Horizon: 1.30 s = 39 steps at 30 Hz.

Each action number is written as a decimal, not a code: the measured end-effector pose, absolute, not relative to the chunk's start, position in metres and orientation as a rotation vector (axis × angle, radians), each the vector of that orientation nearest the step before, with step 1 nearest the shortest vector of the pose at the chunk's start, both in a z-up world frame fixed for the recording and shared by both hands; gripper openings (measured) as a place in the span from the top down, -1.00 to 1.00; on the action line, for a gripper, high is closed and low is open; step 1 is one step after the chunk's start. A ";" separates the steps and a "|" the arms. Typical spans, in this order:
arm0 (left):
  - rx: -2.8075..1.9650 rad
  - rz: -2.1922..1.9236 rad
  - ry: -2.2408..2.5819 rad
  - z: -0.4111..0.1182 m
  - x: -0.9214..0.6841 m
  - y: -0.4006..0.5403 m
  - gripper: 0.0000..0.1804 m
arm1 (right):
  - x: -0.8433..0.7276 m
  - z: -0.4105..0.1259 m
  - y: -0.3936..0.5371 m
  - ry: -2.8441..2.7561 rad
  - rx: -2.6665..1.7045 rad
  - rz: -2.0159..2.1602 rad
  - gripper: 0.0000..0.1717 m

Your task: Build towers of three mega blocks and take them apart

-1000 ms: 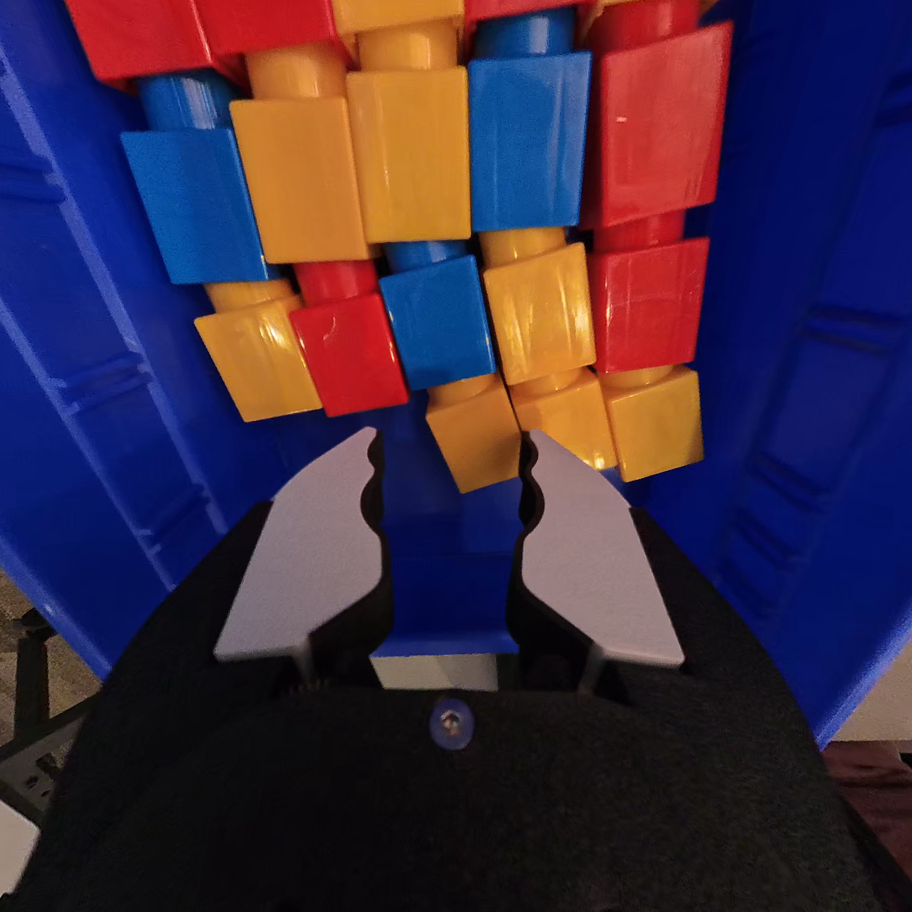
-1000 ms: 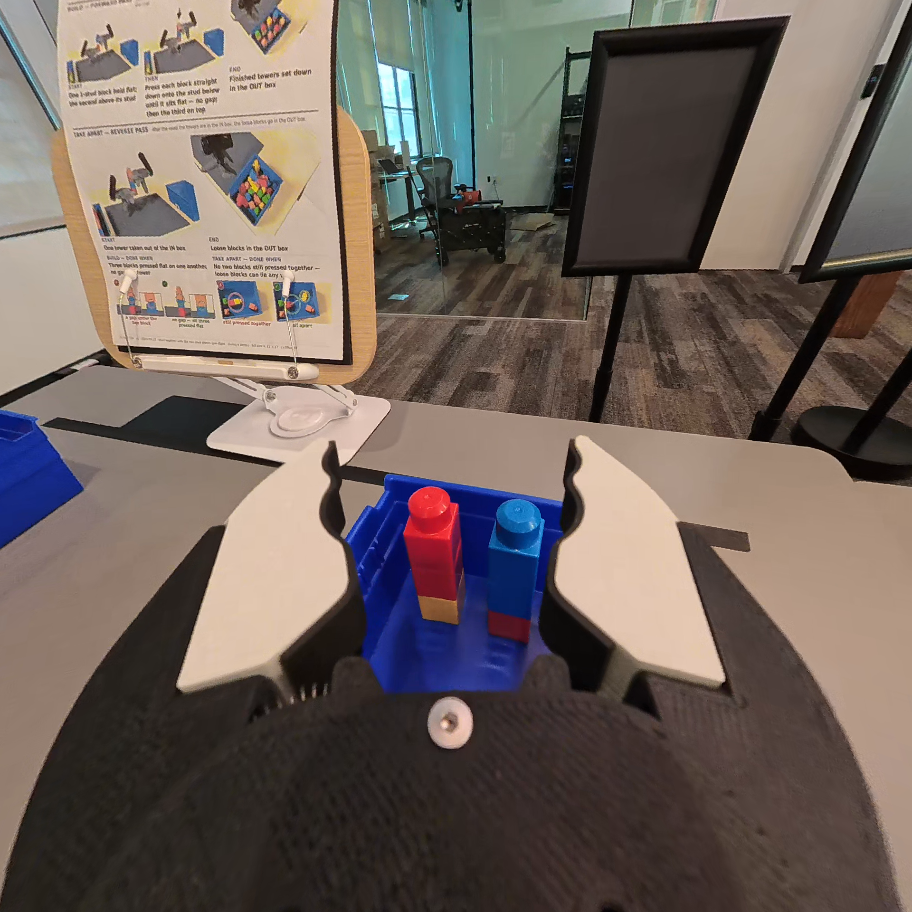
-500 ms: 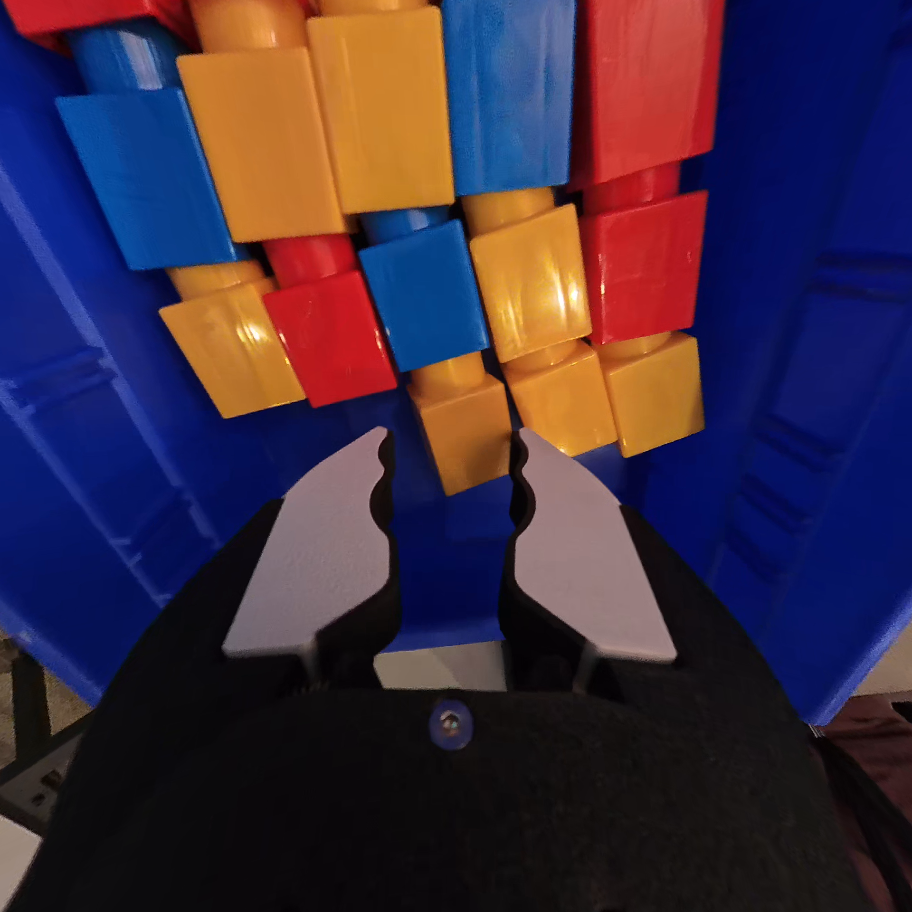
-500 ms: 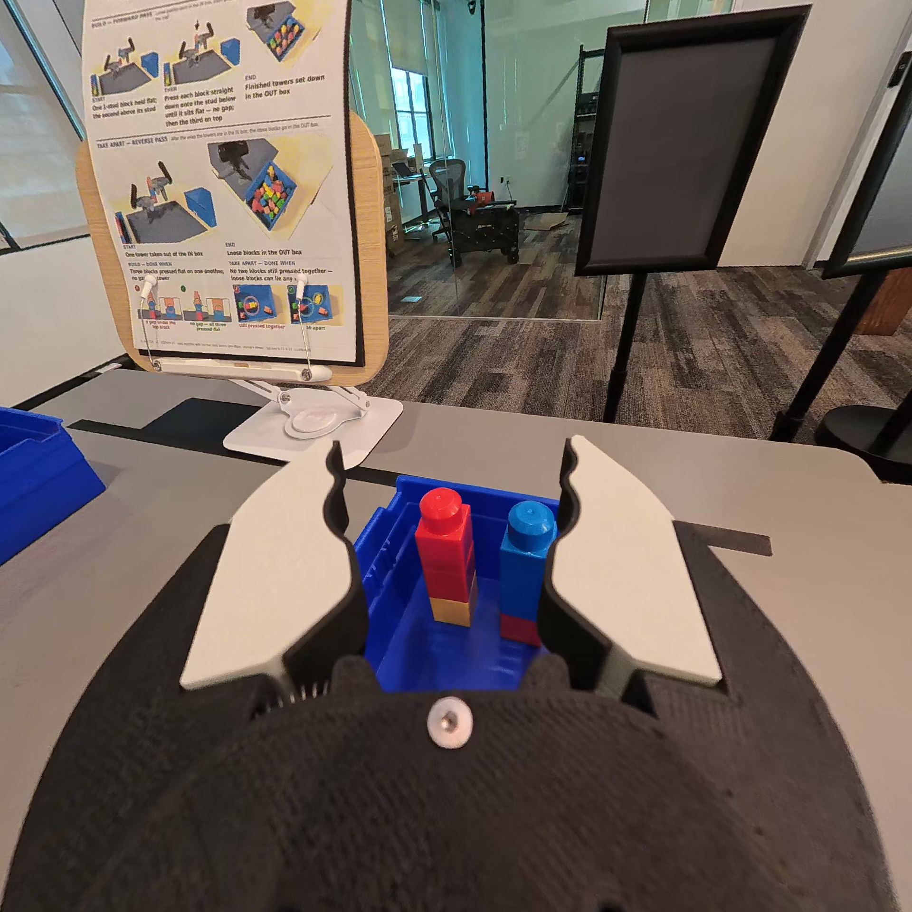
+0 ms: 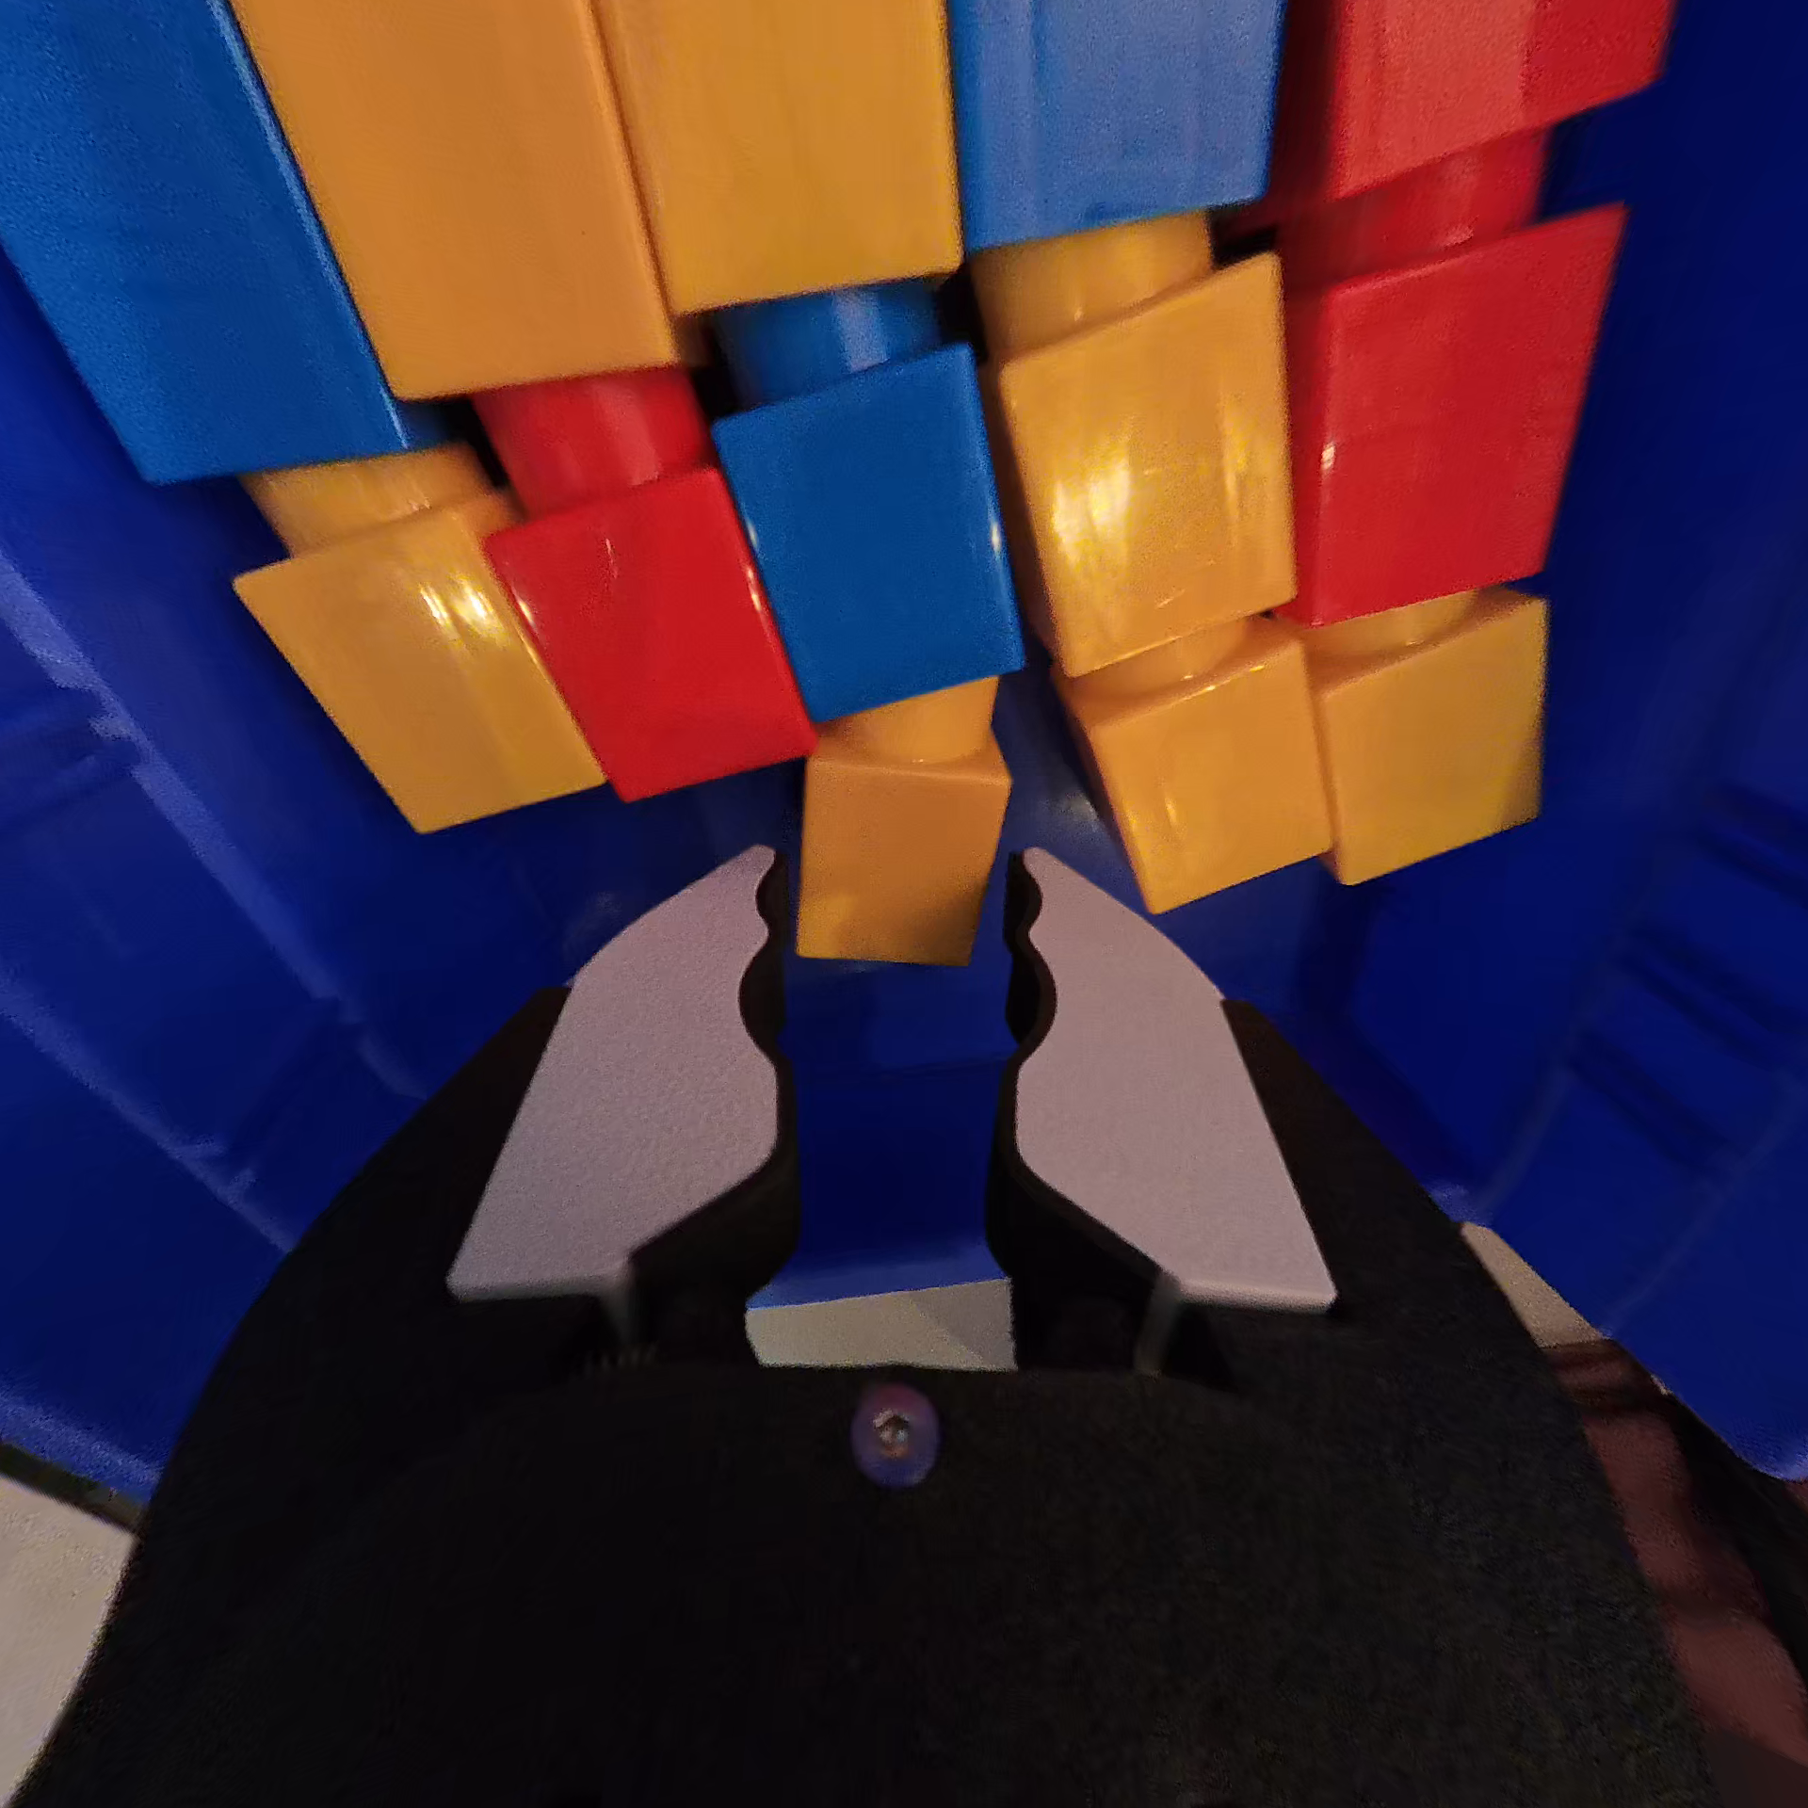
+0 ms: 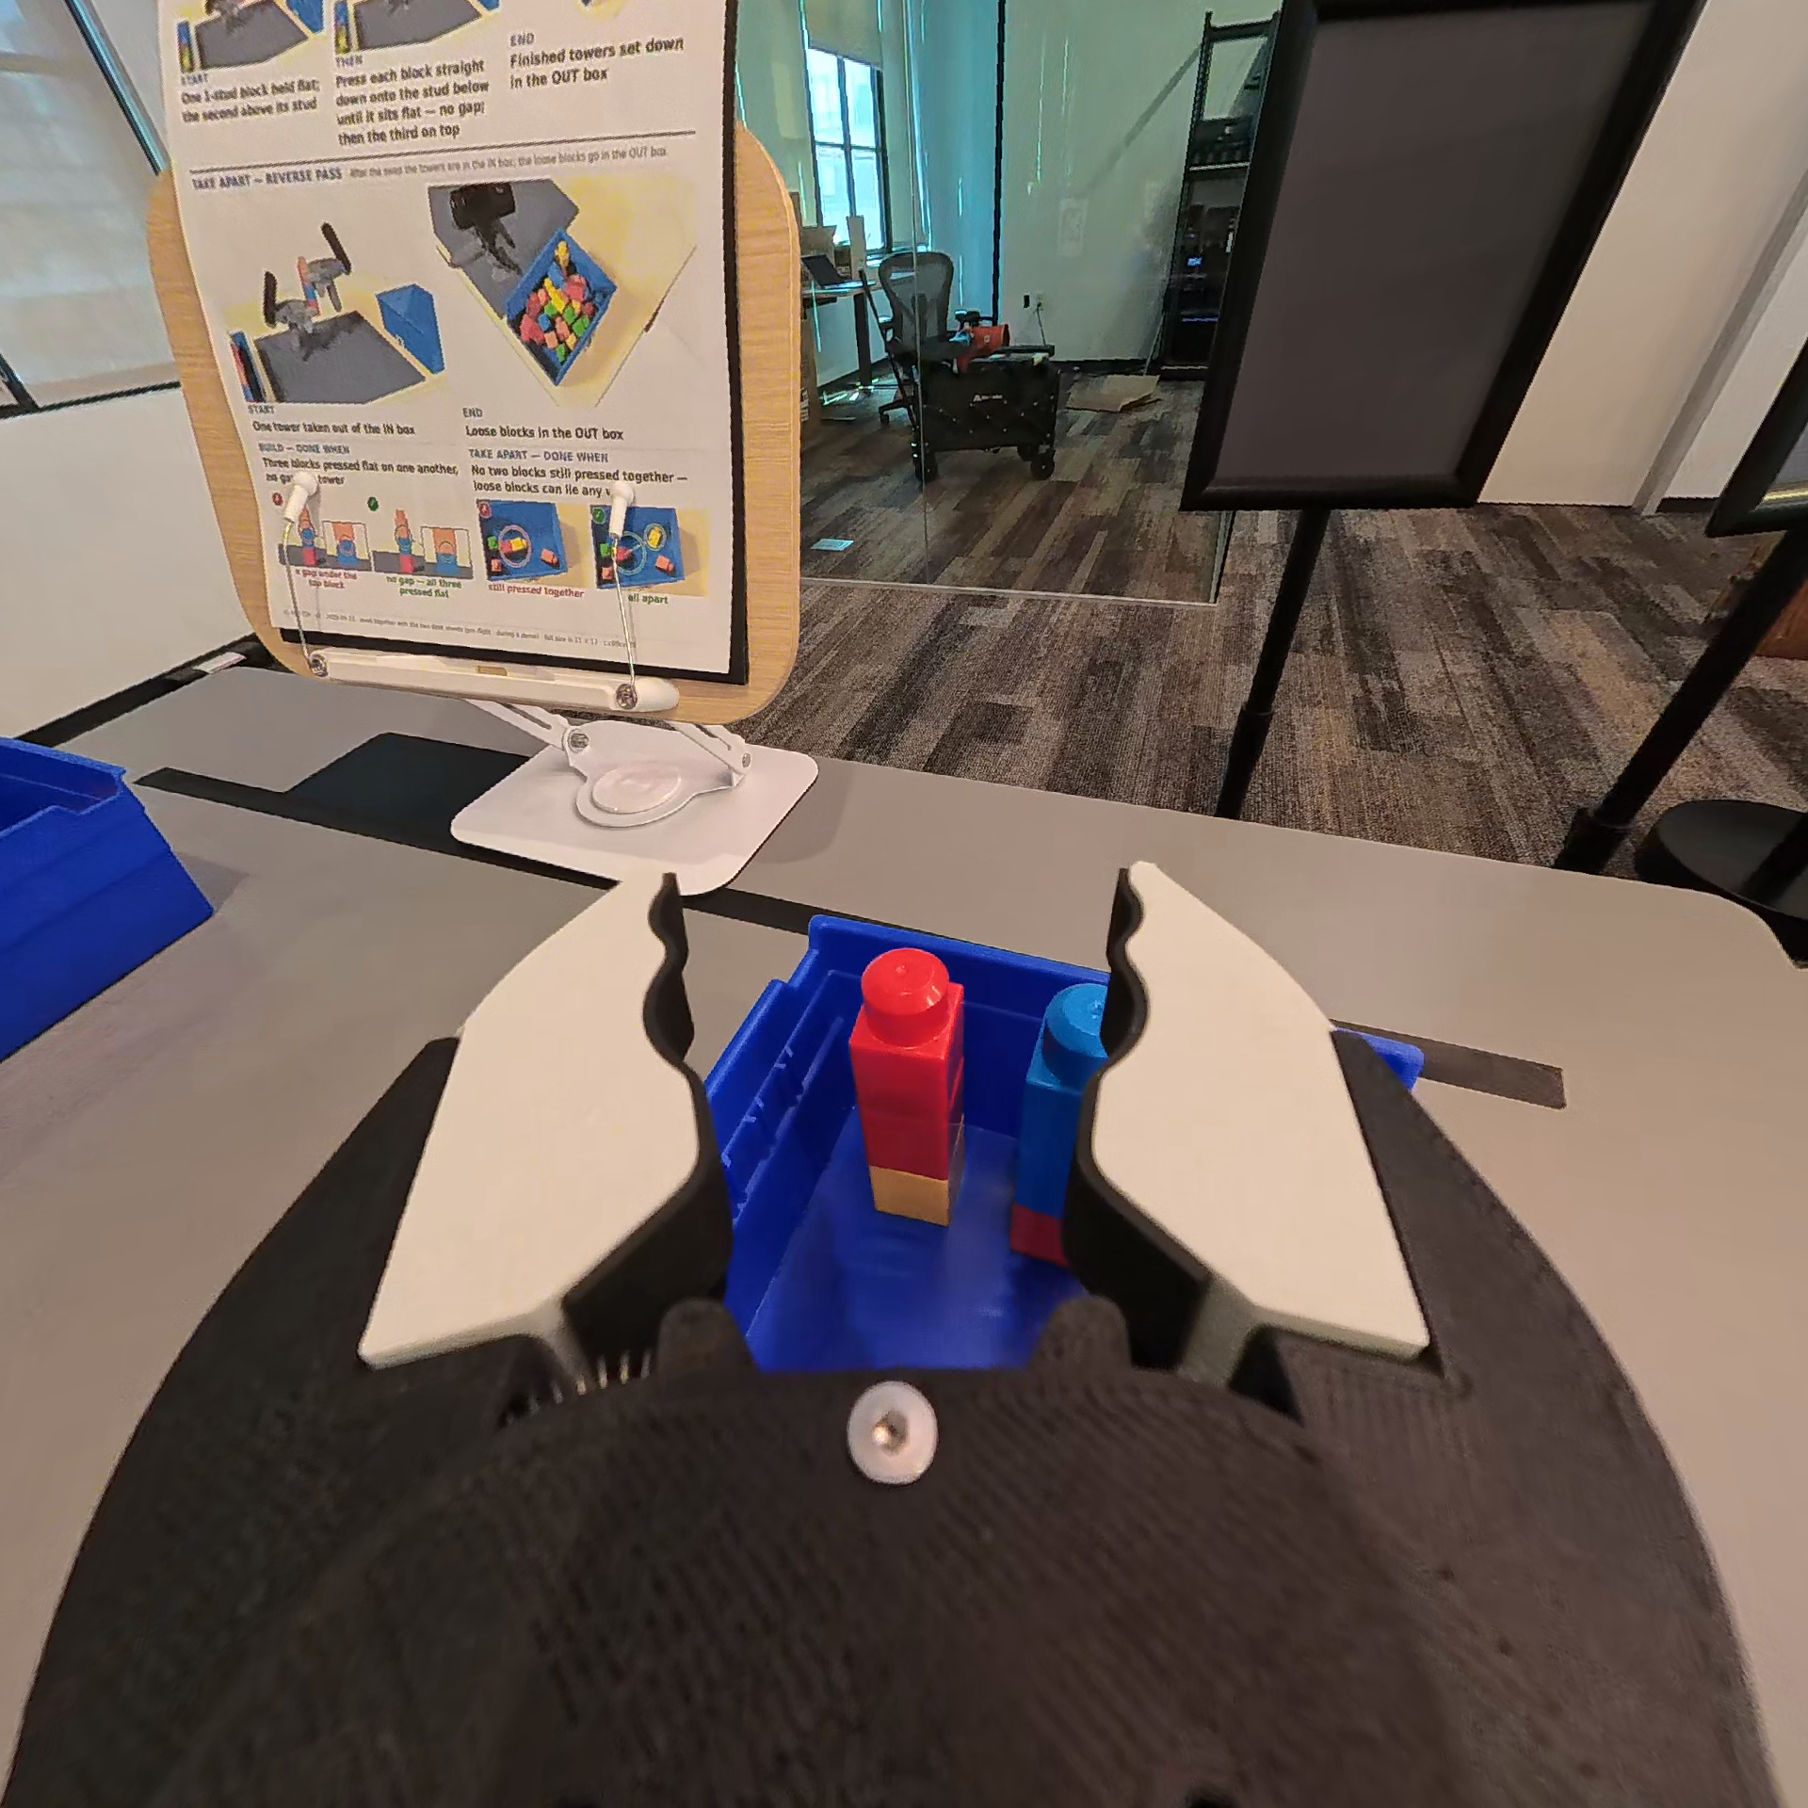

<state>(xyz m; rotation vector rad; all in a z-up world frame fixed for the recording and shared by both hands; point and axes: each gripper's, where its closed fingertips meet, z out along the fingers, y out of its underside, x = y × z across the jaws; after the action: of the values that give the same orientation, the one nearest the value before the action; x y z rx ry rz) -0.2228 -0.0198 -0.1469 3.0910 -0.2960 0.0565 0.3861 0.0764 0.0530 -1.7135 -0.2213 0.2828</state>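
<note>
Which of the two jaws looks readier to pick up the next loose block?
The left gripper, I'd judge: its jaws already straddle a yellow block in the blue bin, not yet clamping it. The right gripper hangs wide open above the finished towers, holding nothing.

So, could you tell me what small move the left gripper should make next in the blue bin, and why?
Probably ease a little farther forward, then close. The left gripper is open, its fingertips flanking only the near end of the yellow block, with blue showing on the right side between pad and block. A deeper bite should hold more securely when lifting it out of the blue bin.
</note>
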 end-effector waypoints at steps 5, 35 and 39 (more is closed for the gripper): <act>3.083 0.077 -0.302 -0.147 -0.224 -0.021 0.58 | 0.386 0.054 0.076 -0.219 -1.709 0.292 0.04; 2.902 1.894 -2.160 0.083 0.115 -0.073 0.59 | 0.106 0.119 -0.070 -0.977 -1.097 1.500 0.20; 2.805 2.022 -2.097 0.087 0.116 -0.078 0.60 | 0.102 0.112 -0.070 -1.001 -1.100 1.506 0.45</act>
<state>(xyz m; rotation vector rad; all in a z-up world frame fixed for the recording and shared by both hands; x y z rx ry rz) 0.1158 -0.0780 0.0867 2.8055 -2.0970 2.0221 0.1021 -0.0701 0.1122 -1.1004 -1.0015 1.5058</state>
